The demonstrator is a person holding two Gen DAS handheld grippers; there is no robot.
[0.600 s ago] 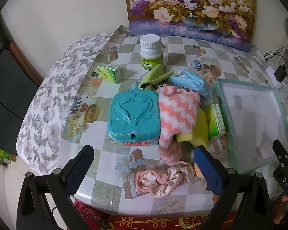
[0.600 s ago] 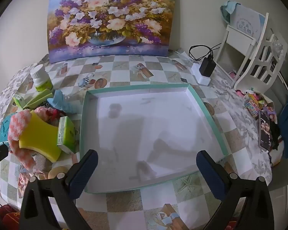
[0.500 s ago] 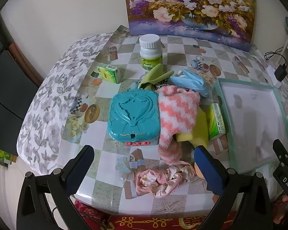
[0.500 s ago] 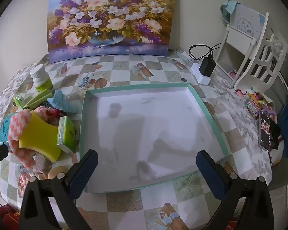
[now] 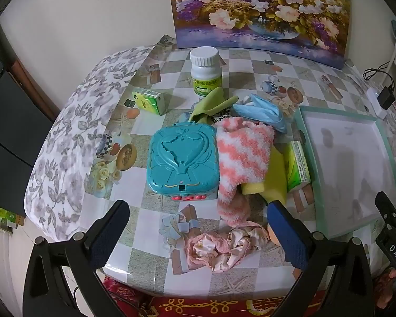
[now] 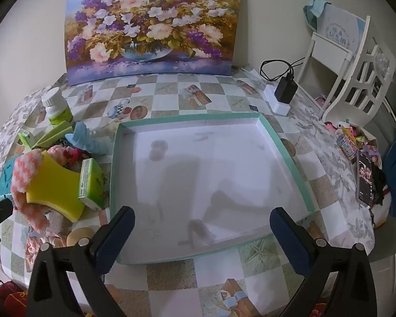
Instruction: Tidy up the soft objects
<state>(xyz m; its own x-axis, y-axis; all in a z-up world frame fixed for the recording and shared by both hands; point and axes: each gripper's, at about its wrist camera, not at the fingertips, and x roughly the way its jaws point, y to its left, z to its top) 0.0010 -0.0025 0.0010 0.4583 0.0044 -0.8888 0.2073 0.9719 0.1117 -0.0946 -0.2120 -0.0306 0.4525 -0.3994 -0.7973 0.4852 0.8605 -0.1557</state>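
Left gripper (image 5: 198,227) wide, holding nothing, above pink cloth (image 5: 224,245) at table's near edge. Right gripper (image 6: 202,227) wide too — over tray (image 6: 285,142). Striped sock (image 5: 241,158) on sponge (image 5: 273,182), left of tray.

Teal case (image 5: 182,159), striped sock (image 5: 241,158) and sponge (image 6: 54,186) are crowding worktop's (image 5: 150,222) left; tray (image 6: 285,148) interior is lying unobstructed w/ low walls.
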